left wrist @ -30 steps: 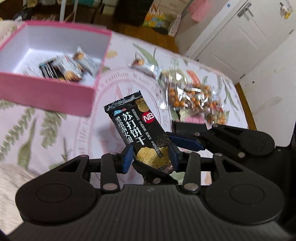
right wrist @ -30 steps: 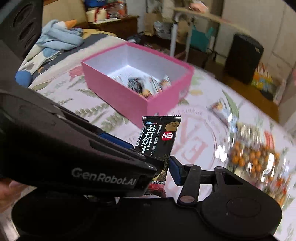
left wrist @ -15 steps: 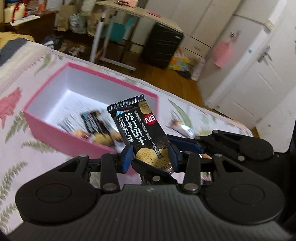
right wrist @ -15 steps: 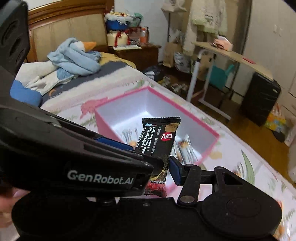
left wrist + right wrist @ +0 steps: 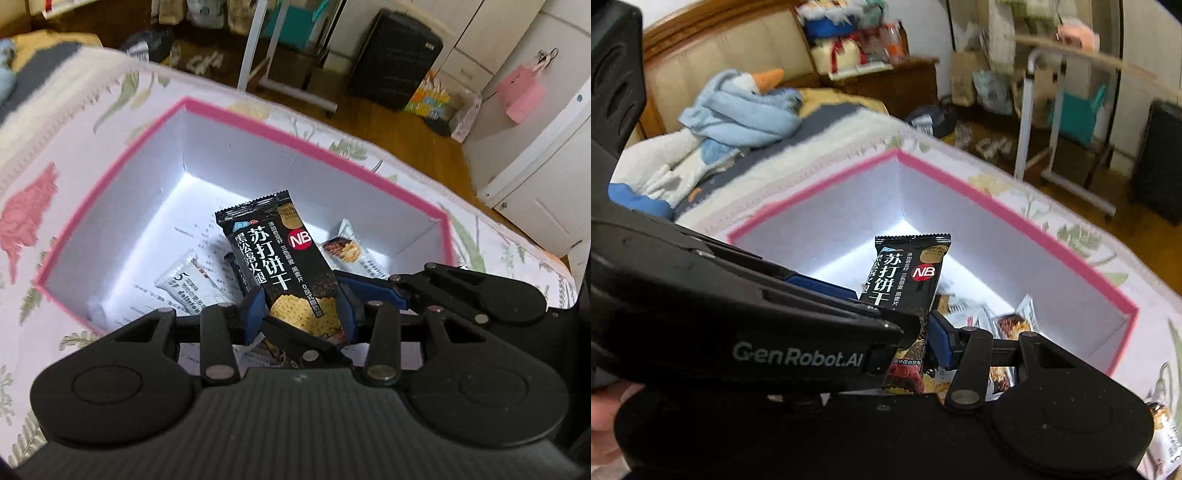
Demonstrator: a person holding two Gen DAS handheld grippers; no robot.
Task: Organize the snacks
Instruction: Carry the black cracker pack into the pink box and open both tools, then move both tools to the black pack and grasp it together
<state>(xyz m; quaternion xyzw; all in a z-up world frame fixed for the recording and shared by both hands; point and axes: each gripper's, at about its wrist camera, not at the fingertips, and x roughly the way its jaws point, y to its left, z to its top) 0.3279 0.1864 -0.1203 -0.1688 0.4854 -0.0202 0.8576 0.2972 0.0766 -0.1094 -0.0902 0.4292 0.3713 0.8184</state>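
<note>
Black plastic jaws of the left gripper (image 5: 299, 314) clench the lower end of a black cracker packet (image 5: 280, 258), which stands tilted above the open pink box (image 5: 258, 122). The right gripper (image 5: 897, 321) likewise grasps a matching black packet (image 5: 905, 284) over the same box, blue pads pressing its sides. Inside the box, on its white floor, lie several small snack packs (image 5: 347, 247). The box rests on a floral bedspread (image 5: 29, 206) that spreads around it. Beyond the box, toward the headboard (image 5: 720, 48), lies a plush goose wrapped in a blue cloth (image 5: 738, 110). Past the box's far rim stand a white-legged table (image 5: 258, 44), a dark suitcase (image 5: 395, 55) and white cabinet doors (image 5: 535, 147) on a wooden floor.
</note>
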